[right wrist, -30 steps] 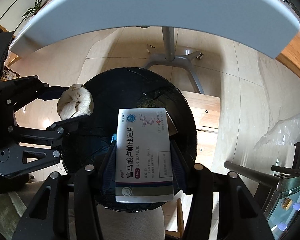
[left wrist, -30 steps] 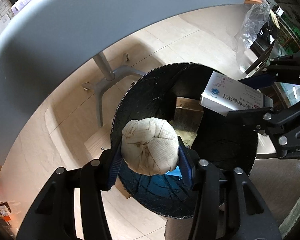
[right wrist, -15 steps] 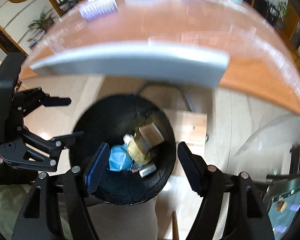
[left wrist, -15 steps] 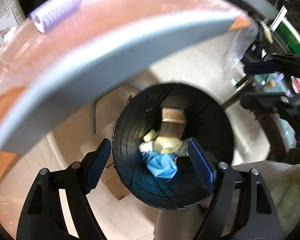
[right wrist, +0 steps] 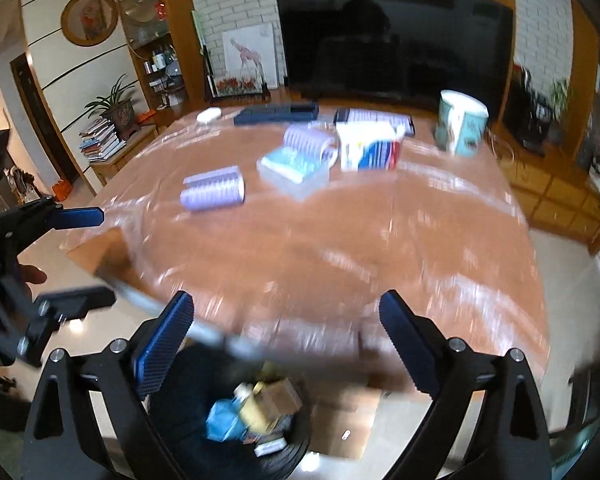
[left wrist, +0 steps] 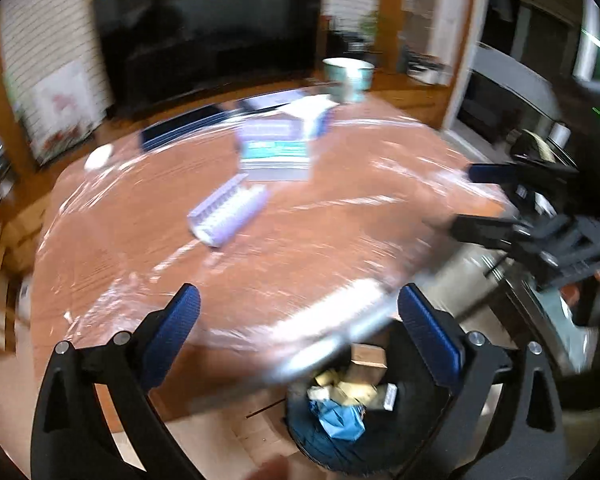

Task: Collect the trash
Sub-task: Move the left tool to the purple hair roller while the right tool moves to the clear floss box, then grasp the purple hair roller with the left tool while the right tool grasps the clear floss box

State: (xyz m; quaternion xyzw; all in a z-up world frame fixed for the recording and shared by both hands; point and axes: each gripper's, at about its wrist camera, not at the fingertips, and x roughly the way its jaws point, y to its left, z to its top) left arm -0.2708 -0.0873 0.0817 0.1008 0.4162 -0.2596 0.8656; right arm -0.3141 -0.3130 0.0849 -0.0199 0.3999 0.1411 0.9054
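Black bin [left wrist: 300,436] below table edge, holding blue wad [left wrist: 340,420], cardboard box [right wrist: 278,394], crumpled scraps

Room beyond the desk, as I see it from both wrist views.

A dark television screen [right wrist: 396,36] stands against a white brick wall [right wrist: 228,0] framed by wooden panelling. Left of it I note a giraffe picture [right wrist: 250,54], a glass-fronted cabinet [right wrist: 148,16], a round framed picture [right wrist: 90,18], and a potted plant [right wrist: 118,110] above stacked books [right wrist: 100,140]. A low wooden sideboard [right wrist: 560,196] runs along the right. The floor [right wrist: 80,196] is pale glossy tile. The left wrist view is motion-blurred.
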